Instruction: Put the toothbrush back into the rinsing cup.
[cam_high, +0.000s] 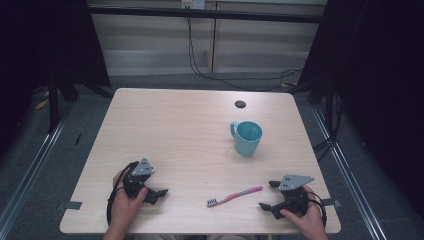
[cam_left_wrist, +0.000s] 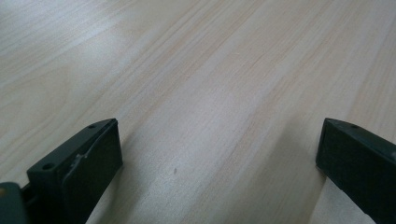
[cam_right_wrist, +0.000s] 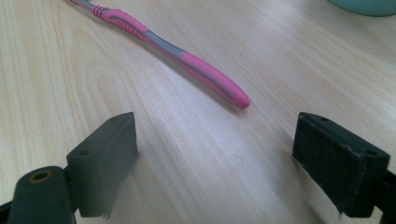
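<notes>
A pink and grey toothbrush (cam_high: 235, 196) lies flat near the table's front edge, its bristle head toward the left. In the right gripper view the toothbrush handle (cam_right_wrist: 187, 60) ends just ahead of the jaws. My right gripper (cam_high: 267, 195) (cam_right_wrist: 215, 154) rests low over the table to the right of the handle, open, with only bare wood between its jaws. My left gripper (cam_high: 159, 182) (cam_left_wrist: 219, 154) sits at the front left, open and holding nothing, well left of the bristle head. A teal mug (cam_high: 246, 137) stands upright behind the toothbrush, and its base edge (cam_right_wrist: 369, 4) shows at the top right.
The light wooden table (cam_high: 180, 125) has a small dark round hole (cam_high: 240, 104) near its back edge. Black cables (cam_high: 200, 70) hang against the wall behind. Dark curtains and stands flank both sides of the table.
</notes>
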